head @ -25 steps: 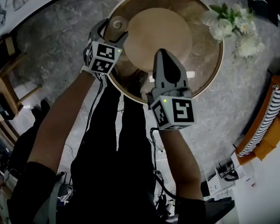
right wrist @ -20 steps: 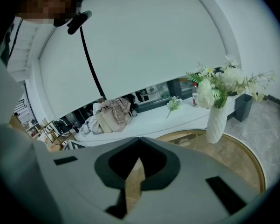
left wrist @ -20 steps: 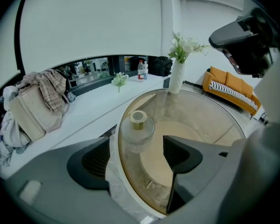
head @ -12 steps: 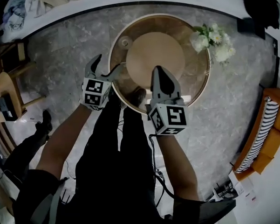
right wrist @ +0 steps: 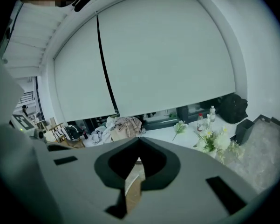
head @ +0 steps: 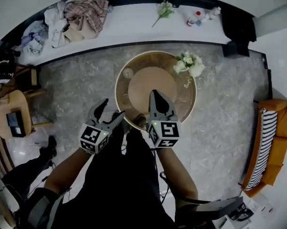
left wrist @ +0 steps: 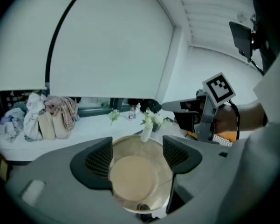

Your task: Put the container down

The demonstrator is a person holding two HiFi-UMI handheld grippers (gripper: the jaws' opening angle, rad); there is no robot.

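And here's the picture from the head view: the small round pale container sits on the round glass-topped table with the brown rim, on its far-left part, just beside the flat tan disc at the table's centre and well apart from both tools. So the put-down looks done, and the job in hand, by my read, is a clean exit. The left gripper hangs over the floor near the table's near edge with its fingers spread wide; its own view shows only the table and disc in the gap between the ribbed pads, nothing held. The right gripper points over the near edge with its fingers drawn together to a thin slit (nothing pinched in there, just a sliver of table showing through). To finish well: leave the left fingers wide, back both tools straight off rather than sweeping sideways, and steer clear of the table rim and the vase of white flowers on the far right.
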